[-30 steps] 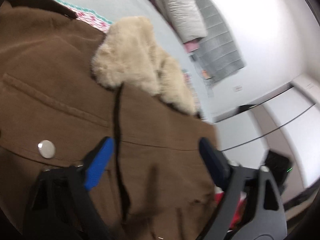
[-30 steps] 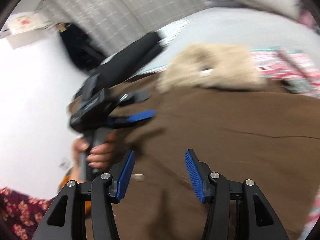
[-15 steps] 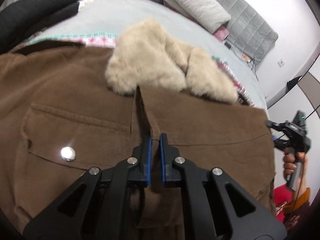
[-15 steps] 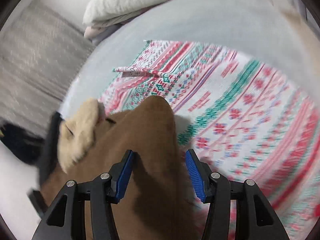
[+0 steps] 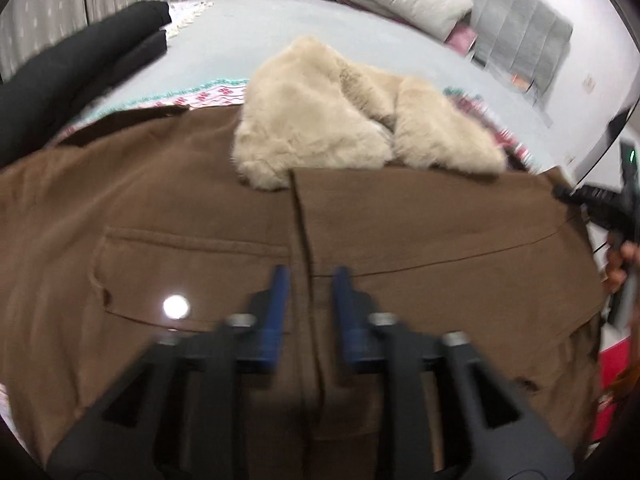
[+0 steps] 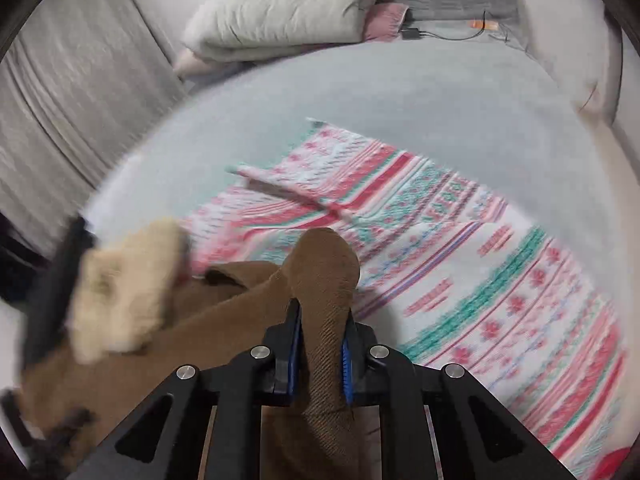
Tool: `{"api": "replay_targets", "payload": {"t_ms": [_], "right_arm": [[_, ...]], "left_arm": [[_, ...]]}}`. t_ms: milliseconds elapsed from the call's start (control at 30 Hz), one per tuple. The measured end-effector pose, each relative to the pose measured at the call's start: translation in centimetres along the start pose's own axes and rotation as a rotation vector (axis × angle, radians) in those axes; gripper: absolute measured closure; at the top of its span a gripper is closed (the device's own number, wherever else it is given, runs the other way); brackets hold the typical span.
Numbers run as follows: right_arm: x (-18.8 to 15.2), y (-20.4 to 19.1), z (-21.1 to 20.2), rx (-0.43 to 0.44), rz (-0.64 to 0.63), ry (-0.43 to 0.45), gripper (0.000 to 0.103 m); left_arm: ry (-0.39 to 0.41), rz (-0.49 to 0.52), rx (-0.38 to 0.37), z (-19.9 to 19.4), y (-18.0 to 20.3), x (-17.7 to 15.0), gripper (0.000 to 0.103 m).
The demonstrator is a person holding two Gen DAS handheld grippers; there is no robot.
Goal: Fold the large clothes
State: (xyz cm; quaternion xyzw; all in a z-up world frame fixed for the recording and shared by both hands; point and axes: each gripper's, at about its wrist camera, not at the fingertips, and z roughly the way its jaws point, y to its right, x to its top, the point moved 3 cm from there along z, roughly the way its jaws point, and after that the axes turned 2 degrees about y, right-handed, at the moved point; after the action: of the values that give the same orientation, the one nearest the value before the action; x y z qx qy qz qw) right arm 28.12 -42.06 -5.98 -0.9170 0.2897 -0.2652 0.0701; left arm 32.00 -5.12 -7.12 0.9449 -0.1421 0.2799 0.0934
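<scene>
Your right claw [image 6: 320, 354] has just closed on the brown coat [image 5: 200, 216] sleeve; your left claw [image 5: 308, 304] has just opened, straddling its front edge; open grey bed [image 6: 400, 92] lies beyond.

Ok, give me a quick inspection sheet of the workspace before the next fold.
Surface: grey bed with patterned blanket under the job.
Job's things: brown coat spread flat, fur collar on top.
Clutter: black garment, folded duvet.
Grippers: left gripper just opening, open above the coat front; right gripper just closed on the sleeve.
Cables: black cable by the headboard.
Surroundings: curtain.
</scene>
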Motion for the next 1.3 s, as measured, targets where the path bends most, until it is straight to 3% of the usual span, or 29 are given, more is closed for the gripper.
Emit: {"api": "replay_targets", "payload": {"t_ms": [67,133,200,267,333,433,600,700,800,933,1067,1167,1300], "right_arm": [[-0.3,0.3,0.9,-0.033,0.011,-0.049,0.076],[-0.9,-0.1,-0.7,-0.065,-0.026,0.004,0.065],[-1.9,-1.1,-2.9,-0.128,-0.144,0.059,0.051],[-3.7,-2.1,-5.5,-0.156,-0.282,0.099,0.050],[-5.7,-2.3,-7.3,-0.170,-0.385,0.110,0.047],[-10.2,-2.3,-9.6,-0.145,-0.533,0.102,0.044],[-15.2,-1.7,-10.0,-0.070,-0.628,0.012,0.043],[-15.9,-1.6,-7.8,-0.130,-0.646,-0.021,0.043],[-14.7,0.3,-6.1,-0.319,-0.629,-0.012,0.044],[-14.1,6.1,-5.7,-0.126,-0.338,-0.097,0.037],[-14.7,5.2,-7.4,-0.139,-0.377,-0.062,0.037],[-13.9,3.7,-10.6,-0.133,-0.381,0.002,0.035],[-12.4,0.2,-14.0,-0.041,-0.381,0.096,0.034]], "left_arm": [[0.019,-0.002,0.008,-0.4,-0.2,0.2,0.054],[0.072,-0.022,-0.035,-1.8,-0.5,0.6,0.051],[0.133,-0.037,-0.102,-3.1,-0.4,0.9,0.038],[0.179,-0.033,-0.177,-3.8,0.2,0.9,0.033],[0.172,-0.016,-0.224,-3.4,1.0,0.8,0.032],[0.120,0.004,-0.256,-1.6,3.0,0.3,0.032],[0.077,0.062,-0.242,-0.1,4.3,-1.0,0.032],[0.085,0.093,-0.225,-0.1,4.7,-1.4,0.030],[0.060,0.126,-0.225,0.2,5.0,-1.8,0.028],[0.044,0.217,-0.176,0.8,6.2,-2.6,0.022],[0.039,0.270,-0.138,0.2,6.9,-2.7,0.020],[0.048,0.218,-0.189,-0.5,6.4,-2.1,0.020],[0.028,0.151,-0.234,0.1,5.6,-2.2,0.019]]}}
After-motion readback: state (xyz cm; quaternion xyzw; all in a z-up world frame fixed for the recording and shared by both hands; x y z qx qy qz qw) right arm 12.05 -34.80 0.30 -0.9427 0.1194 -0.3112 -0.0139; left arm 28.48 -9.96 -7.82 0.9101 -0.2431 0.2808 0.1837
